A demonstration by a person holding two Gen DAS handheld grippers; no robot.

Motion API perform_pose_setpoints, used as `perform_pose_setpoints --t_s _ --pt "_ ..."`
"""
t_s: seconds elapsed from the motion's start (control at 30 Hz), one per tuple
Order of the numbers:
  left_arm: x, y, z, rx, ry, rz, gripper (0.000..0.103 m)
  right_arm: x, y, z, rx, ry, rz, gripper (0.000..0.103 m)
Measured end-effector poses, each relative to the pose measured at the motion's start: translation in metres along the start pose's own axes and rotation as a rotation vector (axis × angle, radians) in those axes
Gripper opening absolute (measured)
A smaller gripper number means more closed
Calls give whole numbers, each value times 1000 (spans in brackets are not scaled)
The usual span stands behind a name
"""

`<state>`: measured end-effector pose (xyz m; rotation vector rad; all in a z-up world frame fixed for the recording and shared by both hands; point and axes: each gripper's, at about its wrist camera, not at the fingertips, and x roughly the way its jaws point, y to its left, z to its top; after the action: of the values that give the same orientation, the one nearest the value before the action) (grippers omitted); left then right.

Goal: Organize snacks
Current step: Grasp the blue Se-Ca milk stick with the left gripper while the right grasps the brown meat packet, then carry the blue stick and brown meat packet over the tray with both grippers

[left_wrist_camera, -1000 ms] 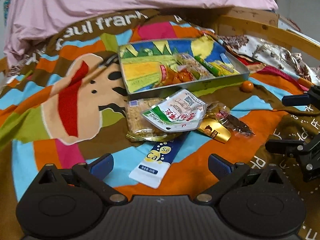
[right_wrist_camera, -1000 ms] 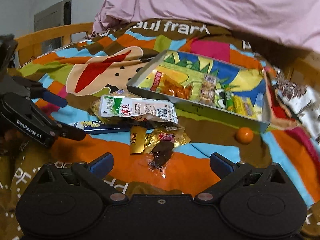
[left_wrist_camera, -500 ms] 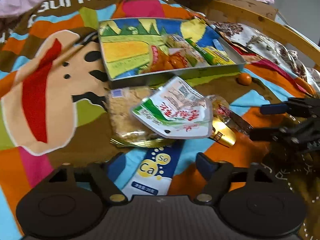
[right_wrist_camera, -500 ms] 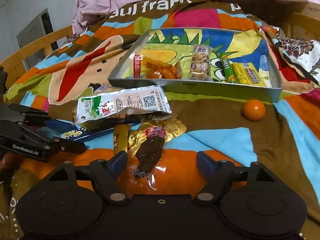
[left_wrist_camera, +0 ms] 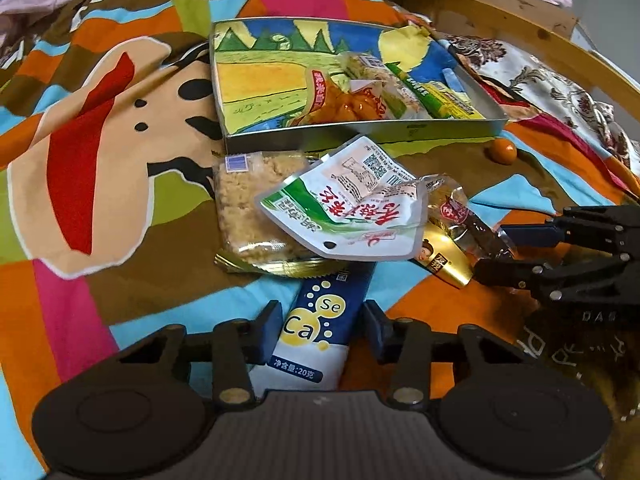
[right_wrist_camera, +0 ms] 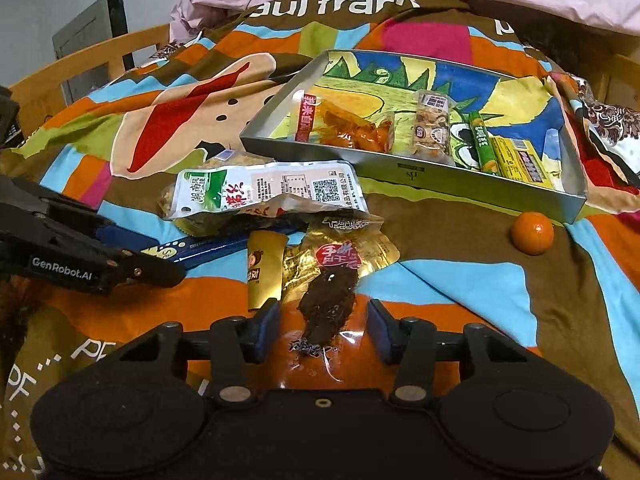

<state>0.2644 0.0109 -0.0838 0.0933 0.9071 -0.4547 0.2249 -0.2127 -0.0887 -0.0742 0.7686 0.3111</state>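
Nearest, the left gripper brackets the blue calcium stick, jaws not yet touching; its far end lies under the white pouch, which could drag. The right gripper, also spread, straddles the dark jerky packet. Beyond the pouch waits the tin tray.

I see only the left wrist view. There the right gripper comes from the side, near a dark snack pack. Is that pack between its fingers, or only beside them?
Observer: Between them. In the right wrist view the right gripper is open, and the dark snack pack lies in the gap with its clear end toward the camera.
Operator: Is the gold stick inside the gap too?
Observer: No. The gold stick lies outside it; its near end sits just ahead of the finger on the picture's left.
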Motion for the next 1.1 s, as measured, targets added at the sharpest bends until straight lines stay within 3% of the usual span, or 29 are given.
perform_pose_setpoints --t_s 0.33,0.47,0.7,0.8,0.87,1.03,1.1 --pt "-25 -25 -17 -121 45 24 42 -29 5 -16 -1 66 7 50" --pt "-27 -33 -24 -116 35 23 42 -25 1 -14 36 57 -1 60" --pt "-16 -41 -18 -94 -14 73 65 -14 2 -14 53 49 -19 71" --pt "-6 -45 -12 -96 -29 92 67 -12 5 -15 38 49 -37 62" --pt "-2 -47 -10 -90 -28 102 64 -14 5 -15 38 46 -40 50" --pt "-5 -54 -14 -47 -22 128 39 -17 6 -16 38 51 -34 49" --pt "-9 -57 -16 -43 -13 124 38 -21 9 -17 18 50 -40 49"
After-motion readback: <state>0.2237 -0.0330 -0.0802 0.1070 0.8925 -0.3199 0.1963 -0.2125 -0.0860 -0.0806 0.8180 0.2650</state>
